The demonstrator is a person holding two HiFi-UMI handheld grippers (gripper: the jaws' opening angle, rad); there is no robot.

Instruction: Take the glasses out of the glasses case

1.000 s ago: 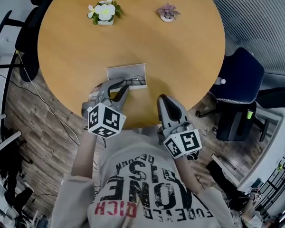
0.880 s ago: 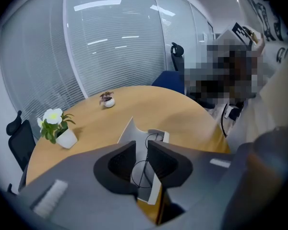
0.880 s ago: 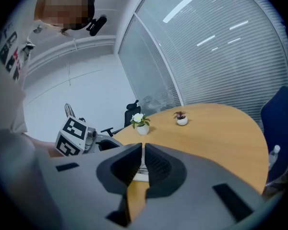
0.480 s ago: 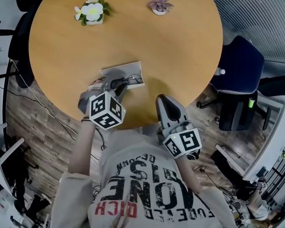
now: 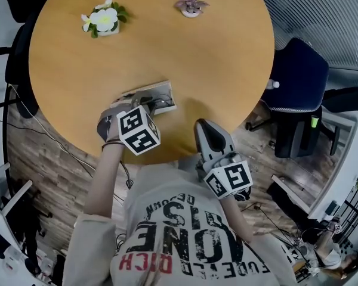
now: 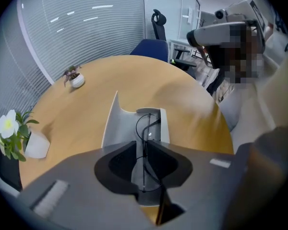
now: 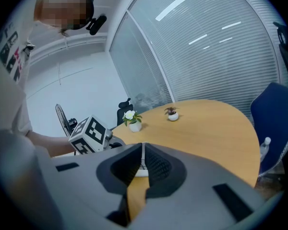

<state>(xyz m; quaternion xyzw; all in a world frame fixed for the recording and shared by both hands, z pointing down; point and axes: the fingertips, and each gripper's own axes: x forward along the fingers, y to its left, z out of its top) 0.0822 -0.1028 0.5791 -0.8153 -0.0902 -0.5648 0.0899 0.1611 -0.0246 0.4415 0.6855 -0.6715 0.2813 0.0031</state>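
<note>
Wooden table (image 5: pixel 215 58), glasses case (image 5: pixel 167 88), flower pot (image 5: pixel 102 21), pink plant (image 5: pixel 191 5), blue chair (image 5: pixel 295 76)

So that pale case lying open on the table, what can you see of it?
The glasses case is a pale grey, slim rectangular box, smooth and stiff-looking. It lies open on the round wooden table, near the person's edge. Its lid stands up along one long side and the shallow tray lies flat. Thin black-framed glasses lie in the tray. The left gripper reaches down into it, its closing jaws either side of the frame. Whether they touch the case is unclear.
</note>
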